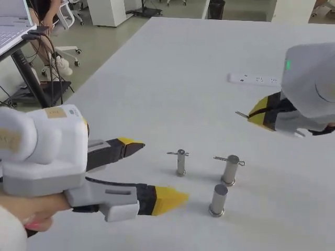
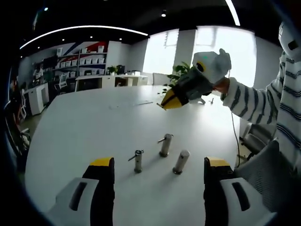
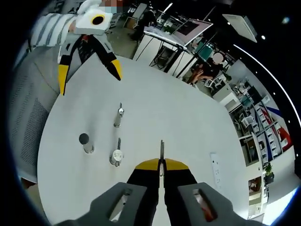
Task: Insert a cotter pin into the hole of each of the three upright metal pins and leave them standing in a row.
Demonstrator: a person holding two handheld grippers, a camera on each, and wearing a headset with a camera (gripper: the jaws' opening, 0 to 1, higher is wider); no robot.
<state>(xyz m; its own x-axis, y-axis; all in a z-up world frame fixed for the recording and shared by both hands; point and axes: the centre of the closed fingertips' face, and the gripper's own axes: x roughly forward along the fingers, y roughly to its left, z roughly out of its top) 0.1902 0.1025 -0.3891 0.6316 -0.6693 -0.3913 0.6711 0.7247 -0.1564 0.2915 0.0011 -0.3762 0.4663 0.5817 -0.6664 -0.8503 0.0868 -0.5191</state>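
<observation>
Two metal pins (image 1: 181,162) carry cotters; we pinch the last cotter pin (image 3: 161,149) in our right gripper (image 3: 161,165), far right of the bare near pin (image 1: 218,200). Our left gripper (image 1: 163,170) hangs spread. Next, we judge, comes aligning with its hole.

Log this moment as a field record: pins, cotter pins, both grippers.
fitted: left pin, far pin, cotter pins through both
empty: near pin, no cotter pin
left gripper: open, holding nothing
right gripper: shut on spare cotter pin, raised above the table
</observation>
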